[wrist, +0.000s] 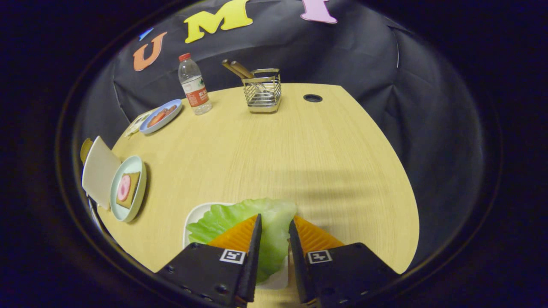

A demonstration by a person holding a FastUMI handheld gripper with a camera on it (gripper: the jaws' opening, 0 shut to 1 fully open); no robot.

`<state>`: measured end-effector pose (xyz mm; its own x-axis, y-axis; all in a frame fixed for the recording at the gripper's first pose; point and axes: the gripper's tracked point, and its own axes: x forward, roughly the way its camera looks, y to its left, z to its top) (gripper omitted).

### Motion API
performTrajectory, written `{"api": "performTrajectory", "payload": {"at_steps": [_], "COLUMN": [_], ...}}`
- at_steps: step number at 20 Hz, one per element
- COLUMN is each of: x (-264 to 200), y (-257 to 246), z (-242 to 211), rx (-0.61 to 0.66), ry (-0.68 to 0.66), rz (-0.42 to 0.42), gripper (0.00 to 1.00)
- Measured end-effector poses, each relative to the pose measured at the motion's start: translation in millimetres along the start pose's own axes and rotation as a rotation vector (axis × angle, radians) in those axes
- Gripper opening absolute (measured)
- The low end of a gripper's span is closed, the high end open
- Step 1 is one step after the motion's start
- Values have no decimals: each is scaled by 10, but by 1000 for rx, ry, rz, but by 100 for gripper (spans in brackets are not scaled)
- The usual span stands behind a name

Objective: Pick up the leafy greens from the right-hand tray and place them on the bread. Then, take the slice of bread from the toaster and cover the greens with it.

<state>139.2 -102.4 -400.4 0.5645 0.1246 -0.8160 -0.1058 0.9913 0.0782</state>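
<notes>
The leafy greens (257, 214), a pale green lettuce leaf, lie over a white tray (195, 216) right at my fingers. My gripper (275, 222) has its fingers close together with the leaf pinched between them. Off to the left, a slice of bread (133, 187) with a pink round slice on it rests on a light blue plate (136, 164). Just left of that plate is a pale boxy object (99, 171), seemingly the toaster, with a yellowish edge (85, 149) at its far side.
At the back left of the wooden table (299, 162) are a blue plate of food (160, 116) and a water bottle (193, 85). A wire basket with chopsticks (262, 92) stands at the back. A cable hole (312, 98) is beside it.
</notes>
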Motion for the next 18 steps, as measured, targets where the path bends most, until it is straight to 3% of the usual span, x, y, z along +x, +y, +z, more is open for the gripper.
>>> {"api": "performTrajectory", "payload": {"at_steps": [3,5,18], "x": [-33,-67,-1106], "y": [-17,-3,765], "z": [46,40,305], "rx": [16,23,50], "ry": [-23,-30,-148], "rz": [-37,-54,40], "gripper": [6,0,1]}}
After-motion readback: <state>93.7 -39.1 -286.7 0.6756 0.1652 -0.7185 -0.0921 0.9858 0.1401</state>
